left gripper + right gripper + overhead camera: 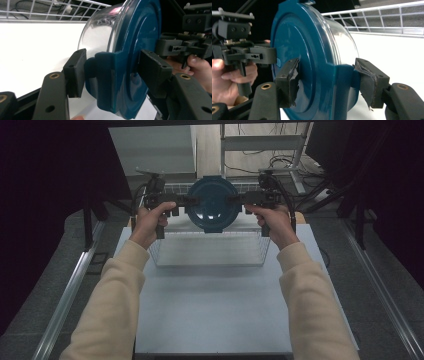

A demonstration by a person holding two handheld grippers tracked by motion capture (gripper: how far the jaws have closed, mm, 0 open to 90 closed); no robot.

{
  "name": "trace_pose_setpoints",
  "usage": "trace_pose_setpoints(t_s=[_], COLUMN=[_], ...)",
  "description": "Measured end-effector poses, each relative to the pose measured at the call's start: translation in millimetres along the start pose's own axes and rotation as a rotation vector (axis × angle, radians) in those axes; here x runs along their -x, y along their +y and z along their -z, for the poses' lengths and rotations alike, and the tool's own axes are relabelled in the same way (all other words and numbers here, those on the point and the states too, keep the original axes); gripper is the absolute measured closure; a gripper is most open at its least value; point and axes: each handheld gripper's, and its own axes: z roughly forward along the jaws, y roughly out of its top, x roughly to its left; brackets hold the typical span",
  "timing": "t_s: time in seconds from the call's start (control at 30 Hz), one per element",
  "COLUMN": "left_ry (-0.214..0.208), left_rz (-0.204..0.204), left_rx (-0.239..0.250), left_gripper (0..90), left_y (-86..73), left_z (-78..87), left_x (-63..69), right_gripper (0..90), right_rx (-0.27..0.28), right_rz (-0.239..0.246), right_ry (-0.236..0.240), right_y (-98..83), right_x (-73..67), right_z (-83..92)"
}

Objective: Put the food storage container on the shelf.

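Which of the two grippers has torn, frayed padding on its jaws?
The right gripper: its pads are ragged where they clamp the blue-lidded container. The left gripper has smooth, intact pads.

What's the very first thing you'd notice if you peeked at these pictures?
The big round container with a dark blue lid, held up in the air on its side over the wire basket at the far end of the white table. The left tongs and right tongs pinch it from opposite sides. Close up, each grips a blue latch on the lid's edge, and the container's body is see-through.
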Motion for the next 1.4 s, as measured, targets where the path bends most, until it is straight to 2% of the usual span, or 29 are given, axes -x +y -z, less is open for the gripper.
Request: trace_pose_setpoints(t_s=[0.1,0.23,0.37,0.6,0.73,0.8,0.87,0.97,1.0,1.03,1.1,1.23,1.27,1.37,1.4], left_ry=[-0.001,-0.01,-0.007,-0.025,-0.026,-0.021,-0.021,-0.007,0.001,0.001,0.01,0.046,0.053,0.054,0.055], left_rz=[0.004,0.047,0.096,0.159,0.176,0.162,0.159,0.146,0.133,0.13,0.112,0.069,0.059,0.036,0.015], left_rx=[-0.002,0.012,0.02,0.026,0.032,0.002,0.013,0.026,0.052,0.059,0.053,0.059,0.066,0.092,0.095], left_gripper=[40.9,40.5,39.8,38.7,38.3,34.4,33.7,32.5,31.2,28.1,24.7,21.6,21.0,20.7,20.9], left_y=[1.5,3.6,6.8,7.0,6.5,6.0,4.8,4.6,4.8,5.0,4.8,2.5,1.5,-2.5,-5.6], left_z=[-0.8,-4.4,-9.5,-17.0,-19.2,-22.5,-23.0,-22.6,-20.4,-19.4,-17.8,-10.8,-6.7,5.2,9.5], left_x=[-2.7,-9.9,-15.1,-28.6,-31.5,-32.3,-31.7,-30.3,-27.8,-27.0,-24.5,-17.2,-15.2,-10.8,-8.2], right_gripper=[38.3,37.7,36.1,34.9,34.6,34.0,30.6,27.3,24.3,20.2,17.9,14.8,14.7,14.5,14.5], right_rx=[0.009,0.024,0.017,0.013,0.011,0.011,-0.008,0.004,0.009,0.04,0.052,0.093,0.094,0.096,0.097], right_rz=[-0.022,-0.059,-0.13,-0.211,-0.237,-0.244,-0.255,-0.22,-0.206,-0.169,-0.138,-0.012,0.0,0.023,0.029], right_ry=[0.002,-0.011,-0.02,-0.022,-0.019,-0.017,-0.019,-0.035,-0.047,-0.079,-0.113,-0.212,-0.218,-0.196,-0.19], right_y=[0.9,1.7,1.9,2.3,2.5,2.2,1.8,0.7,0.5,0.1,-0.1,-1.2,-1.2,-2.7,-3.4], right_x=[2.1,4.0,9.0,17.5,20.8,23.1,24.8,22.9,20.7,14.0,8.5,-4.6,-6.1,-10.1,-10.9], right_z=[-2.3,-6.4,-11.9,-19.8,-22.3,-23.8,-26.3,-28.2,-28.5,-27.8,-26.8,-18.5,-16.2,-6.3,-3.7])
